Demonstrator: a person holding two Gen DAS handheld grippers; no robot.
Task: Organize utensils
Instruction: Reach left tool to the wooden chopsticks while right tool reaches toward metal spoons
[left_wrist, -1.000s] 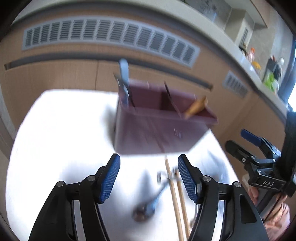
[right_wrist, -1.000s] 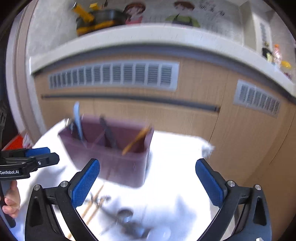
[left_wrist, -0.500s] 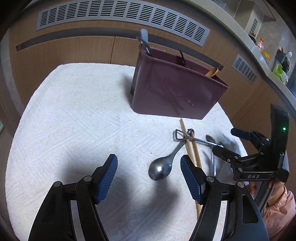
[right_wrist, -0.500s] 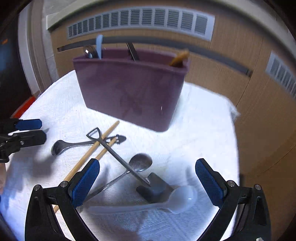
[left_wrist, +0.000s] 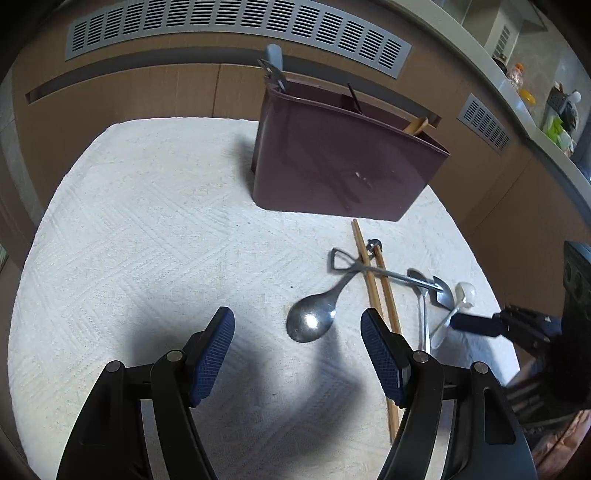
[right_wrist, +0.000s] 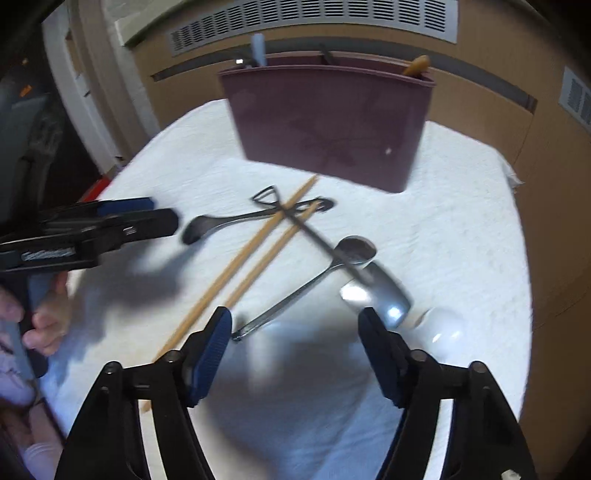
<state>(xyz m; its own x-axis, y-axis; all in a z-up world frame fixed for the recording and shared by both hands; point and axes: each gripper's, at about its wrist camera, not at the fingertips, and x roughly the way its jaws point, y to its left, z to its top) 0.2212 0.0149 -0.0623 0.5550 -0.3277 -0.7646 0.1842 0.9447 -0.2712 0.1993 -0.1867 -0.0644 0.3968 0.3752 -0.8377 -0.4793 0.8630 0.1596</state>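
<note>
Two grippers hovering over a white textured cloth (left_wrist: 140, 229), both with jaws spread apart and gripping nothing. Left gripper (left_wrist: 297, 349) hanging just short of a large metal spoon (left_wrist: 312, 319), bowl lying between its fingertips in the left wrist view. Right gripper (right_wrist: 293, 349) hanging over a white plastic spoon (right_wrist: 441, 325), with a small metal spoon (right_wrist: 317, 280) and a shovel-shaped scoop (right_wrist: 325, 243) crossing just ahead. Two wooden chopsticks (right_wrist: 243, 266) lying side by side under the scoop's handle. Maroon utensil holder (left_wrist: 340, 158) standing upright beyond the pile, already holding a few handles.
</note>
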